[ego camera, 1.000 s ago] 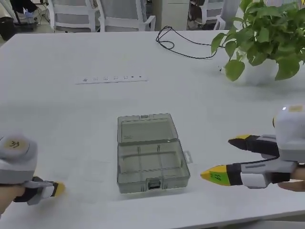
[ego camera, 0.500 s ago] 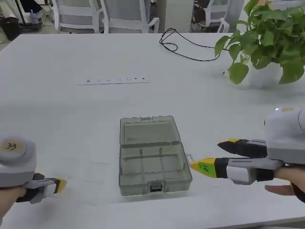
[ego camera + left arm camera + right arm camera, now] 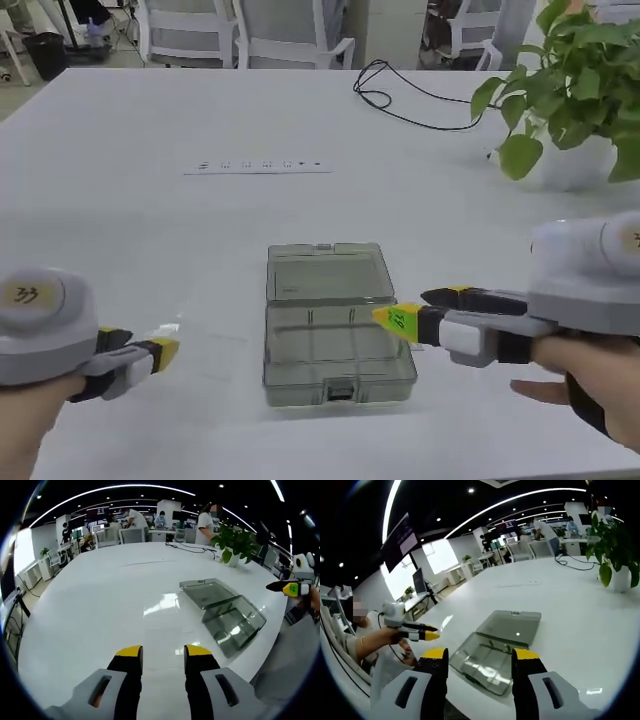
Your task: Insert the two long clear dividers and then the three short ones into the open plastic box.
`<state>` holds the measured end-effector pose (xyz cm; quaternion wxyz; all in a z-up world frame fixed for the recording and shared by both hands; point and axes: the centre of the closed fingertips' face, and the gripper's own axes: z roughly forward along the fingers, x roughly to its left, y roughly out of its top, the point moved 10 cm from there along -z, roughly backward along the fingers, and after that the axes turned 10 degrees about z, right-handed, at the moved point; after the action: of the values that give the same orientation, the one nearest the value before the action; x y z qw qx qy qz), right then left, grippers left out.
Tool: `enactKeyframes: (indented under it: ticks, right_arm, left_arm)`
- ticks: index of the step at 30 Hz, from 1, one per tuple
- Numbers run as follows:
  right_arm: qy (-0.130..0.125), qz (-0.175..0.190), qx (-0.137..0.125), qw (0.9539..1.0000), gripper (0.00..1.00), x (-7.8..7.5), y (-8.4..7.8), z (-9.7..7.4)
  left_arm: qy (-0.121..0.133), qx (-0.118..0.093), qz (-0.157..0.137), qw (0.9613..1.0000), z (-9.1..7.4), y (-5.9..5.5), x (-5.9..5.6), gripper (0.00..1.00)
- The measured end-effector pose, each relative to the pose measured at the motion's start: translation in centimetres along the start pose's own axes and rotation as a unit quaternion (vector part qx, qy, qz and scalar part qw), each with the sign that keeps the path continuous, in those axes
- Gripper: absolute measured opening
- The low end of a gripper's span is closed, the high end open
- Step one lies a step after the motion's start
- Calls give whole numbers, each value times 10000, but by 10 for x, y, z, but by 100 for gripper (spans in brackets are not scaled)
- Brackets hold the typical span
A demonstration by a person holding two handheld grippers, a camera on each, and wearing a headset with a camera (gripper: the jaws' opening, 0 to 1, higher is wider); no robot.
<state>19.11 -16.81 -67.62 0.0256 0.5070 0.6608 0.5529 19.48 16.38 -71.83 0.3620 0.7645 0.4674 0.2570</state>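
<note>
The right gripper [image 3: 480,654], jaws apart, frames the open plastic box [image 3: 497,645] on the white surface [image 3: 570,625]; whether dividers sit inside is unclear.

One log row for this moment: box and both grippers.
box: open, lid laid back | left gripper: open, empty, left of box | right gripper: open, empty, tips by box's right rim

Left gripper [image 3: 140,342]: white (numbered); yellow-tipped

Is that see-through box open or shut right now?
Open. The box has its lid folded back flat on the table, interior exposed.
</note>
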Motion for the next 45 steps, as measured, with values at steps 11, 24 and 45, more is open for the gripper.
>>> enactKeyframes:
  ticks: [11, 24, 45]
  right_arm:
    - [375, 509, -305, 9975, 43, 24, -3, 24]
    - [629, 971, -367, 9926, 35, 41, -19, 56]
    - [755, 1503, -613, 9838, 22, 53, -29, 82]
  left_arm:
    - [-99, -447, -132, 9989, -10, 11, -20, 31]
    - [-486, -759, -285, 9955, -12, 20, -51, 31]
    - [-1053, -1050, -521, 9875, -6, 24, -88, 31]
